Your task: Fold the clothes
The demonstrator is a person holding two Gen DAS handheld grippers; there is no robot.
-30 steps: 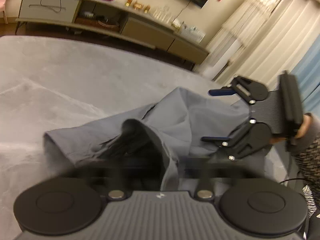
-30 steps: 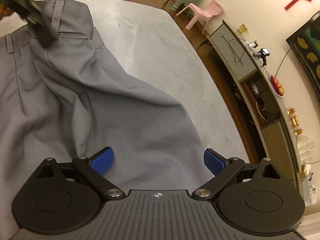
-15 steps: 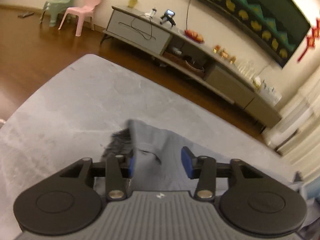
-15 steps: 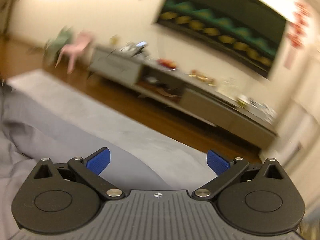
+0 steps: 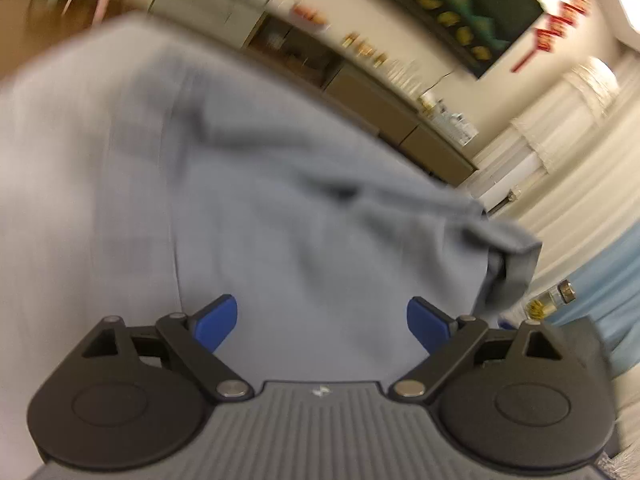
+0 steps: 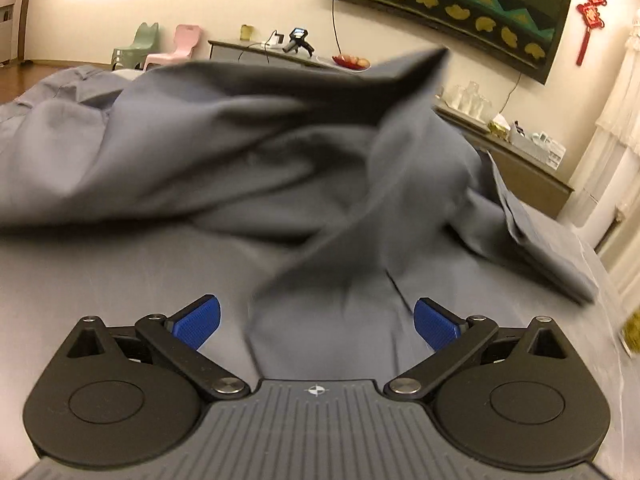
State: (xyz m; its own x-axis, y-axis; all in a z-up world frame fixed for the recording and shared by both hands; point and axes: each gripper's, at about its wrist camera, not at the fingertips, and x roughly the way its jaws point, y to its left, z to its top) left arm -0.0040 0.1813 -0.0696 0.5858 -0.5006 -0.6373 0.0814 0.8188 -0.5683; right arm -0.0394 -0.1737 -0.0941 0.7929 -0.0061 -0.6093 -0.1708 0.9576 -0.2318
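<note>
A grey garment (image 5: 304, 224) lies spread and rumpled on the grey table (image 5: 60, 184). In the left wrist view it is blurred, with one corner raised at the right. My left gripper (image 5: 322, 322) is open and empty just above the cloth. In the right wrist view the garment (image 6: 248, 168) is bunched, with a fold standing up in mid-air in front. My right gripper (image 6: 316, 320) is open and empty, its blue pads (image 6: 198, 322) apart over the cloth.
A long low sideboard (image 6: 520, 168) with glasses and small items runs along the far wall under a dark wall panel (image 6: 448, 4). Two small chairs (image 6: 176, 46), green and pink, stand at the far left. White curtains (image 5: 580, 168) hang at the right.
My left gripper has let go of the garment and opened wide. Both grippers have swung round, and the cloth has dropped in a loose heap.
</note>
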